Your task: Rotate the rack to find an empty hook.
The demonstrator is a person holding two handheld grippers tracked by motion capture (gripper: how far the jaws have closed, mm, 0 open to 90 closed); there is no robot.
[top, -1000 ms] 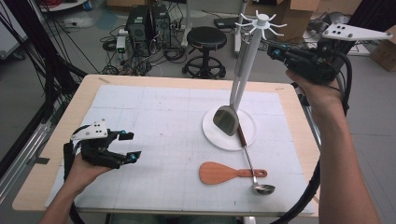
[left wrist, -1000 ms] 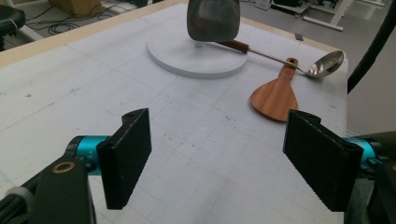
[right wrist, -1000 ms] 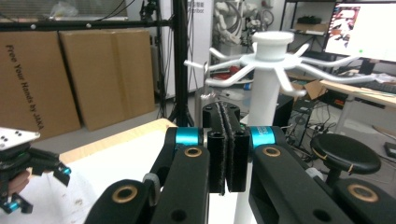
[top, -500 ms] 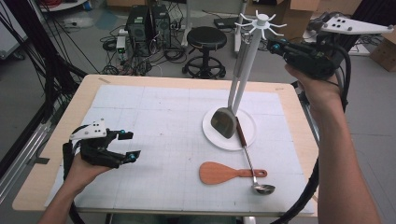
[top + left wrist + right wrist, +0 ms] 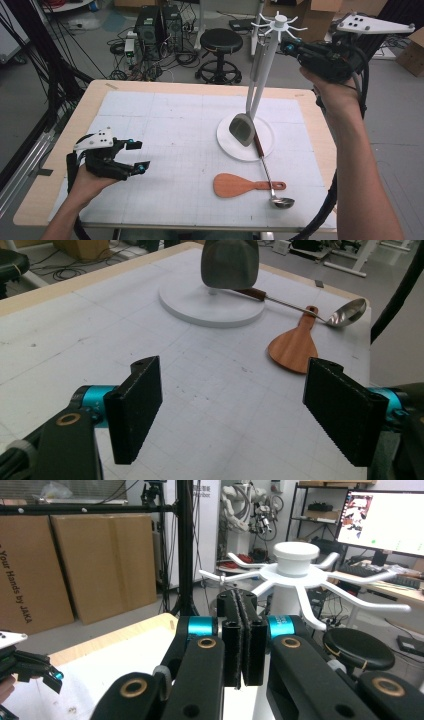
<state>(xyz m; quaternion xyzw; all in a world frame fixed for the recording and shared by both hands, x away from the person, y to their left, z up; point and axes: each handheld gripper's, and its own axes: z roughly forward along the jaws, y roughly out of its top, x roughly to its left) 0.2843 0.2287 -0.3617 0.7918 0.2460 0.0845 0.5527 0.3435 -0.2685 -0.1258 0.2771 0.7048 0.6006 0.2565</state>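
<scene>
A white-handled spatula (image 5: 252, 95) hangs from the hooked rack (image 5: 278, 22), its grey blade dangling just over the rack's round white base (image 5: 227, 142) on the desk (image 5: 165, 87). The right claw (image 5: 287, 47), pads pressed together on nothing, is raised beside the rack top, level with the hooks and far nearer the spatula's upright handle than the left claw (image 5: 137, 156), which rests wide apart near the desk's left edge. A wooden paddle (image 5: 240, 185) and ladle (image 5: 270, 175) lie flat in front.
</scene>
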